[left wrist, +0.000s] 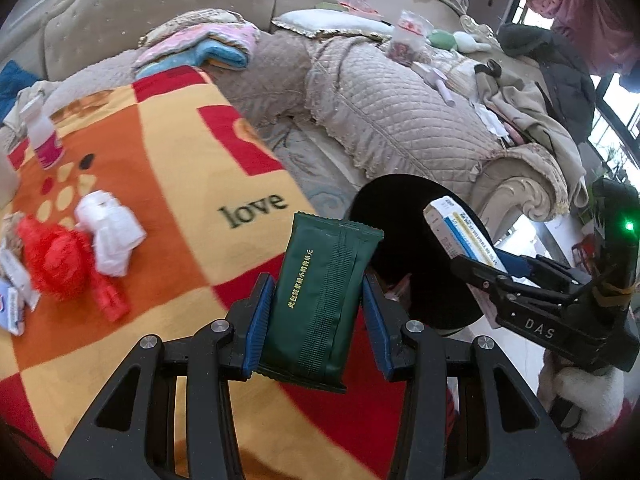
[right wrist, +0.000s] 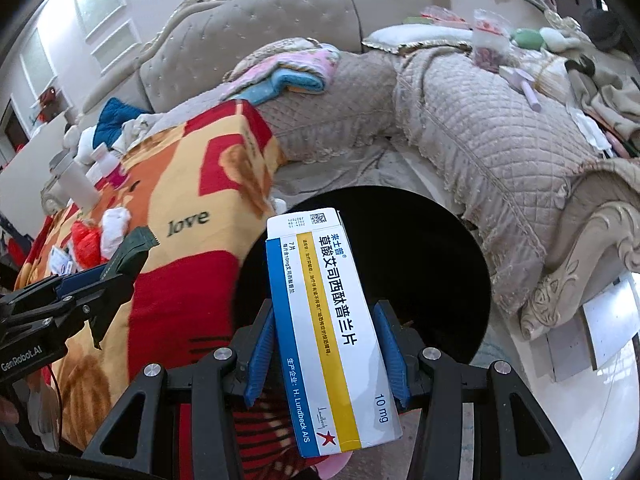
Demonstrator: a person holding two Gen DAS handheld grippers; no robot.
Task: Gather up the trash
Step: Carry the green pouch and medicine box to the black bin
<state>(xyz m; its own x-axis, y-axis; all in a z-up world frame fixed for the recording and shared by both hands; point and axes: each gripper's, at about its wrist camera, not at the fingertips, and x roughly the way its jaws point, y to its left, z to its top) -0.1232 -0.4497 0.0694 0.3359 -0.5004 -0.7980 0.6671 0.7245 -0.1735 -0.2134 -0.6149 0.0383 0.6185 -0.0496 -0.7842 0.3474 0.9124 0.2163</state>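
Trash lies far left of the left claw point(left wrist: 318, 304) on the checked blanket point(left wrist: 168, 184): white wrappers point(left wrist: 14, 292), a red net ball point(left wrist: 52, 264), a crumpled tissue point(left wrist: 110, 232) touching it, and beyond them a small pink-and-white bottle point(left wrist: 42, 136). That claw is closed partway on a green packet point(left wrist: 320, 300), its blue pads point(left wrist: 260, 320) pressing both long edges; the packet stands upright, leaning slightly right. Just ahead and right of it gapes the black bin point(left wrist: 400, 240), beside the blanket's edge. The right claw point(right wrist: 326, 344) grips a white medicine box point(right wrist: 332, 332) with blue and yellow stripes, pads on both sides, the box tilted and reaching out over the bin's dark opening point(right wrist: 420, 248). In the left view this box point(left wrist: 460, 232) hangs over the bin's right rim. Beyond the bin, ahead and right of both claws, a quilted sofa point(right wrist: 480, 140) carries folded towels point(right wrist: 288, 72), a cushion point(right wrist: 420, 38) and loose clothes point(left wrist: 532, 104).
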